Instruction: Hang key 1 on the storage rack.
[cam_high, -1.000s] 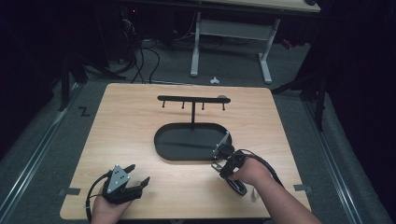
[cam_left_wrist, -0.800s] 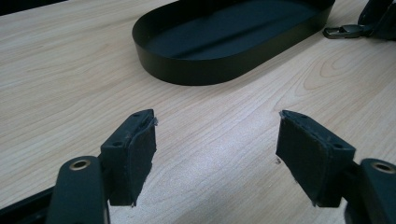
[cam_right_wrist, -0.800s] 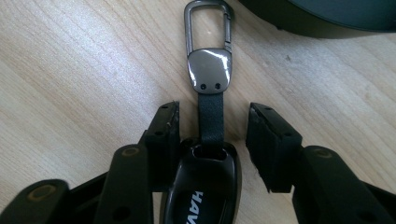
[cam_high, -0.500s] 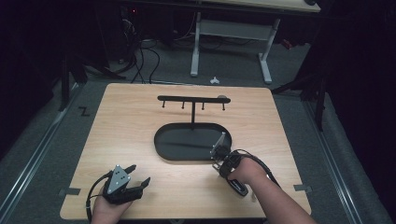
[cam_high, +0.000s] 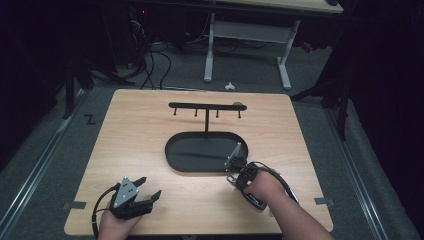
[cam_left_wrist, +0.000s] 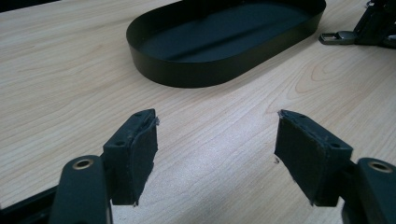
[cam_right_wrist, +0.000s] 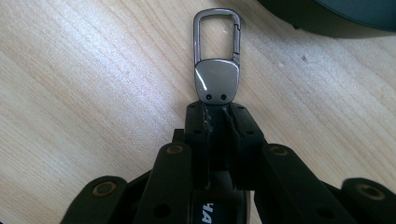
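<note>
The metal carabiner clip (cam_right_wrist: 217, 56) is clamped by its lower end between the jaws of the right gripper (cam_right_wrist: 217, 114), with its open loop sticking out toward 12 o'clock in the right gripper view, over the bare wood of the table (cam_right_wrist: 84, 93). In the left gripper view the same clip (cam_left_wrist: 337, 37) shows at about 2 o'clock, low against the tabletop and just beside the rim of the black oval tray (cam_left_wrist: 187, 74) (whether it touches the wood I cannot tell).

Seen from the high view, the right gripper (cam_high: 235, 167) sits at about 5 o'clock from the tray (cam_high: 172, 155), close to its near right edge, with the person's right hand (cam_high: 262, 187) behind it and a cable looping round the wrist. From the tray's middle rises a thin post carrying a black hook rack (cam_high: 206, 106), a crossbar with small pegs hanging under it, toward 12 o'clock on the table.

The left gripper (cam_high: 145, 192) lies well apart from all this, at about 7 o'clock of the table near its front edge. Its jaws stand wide apart with nothing between them, the pads (cam_left_wrist: 142, 149) facing each other over plain wood grain.
</note>
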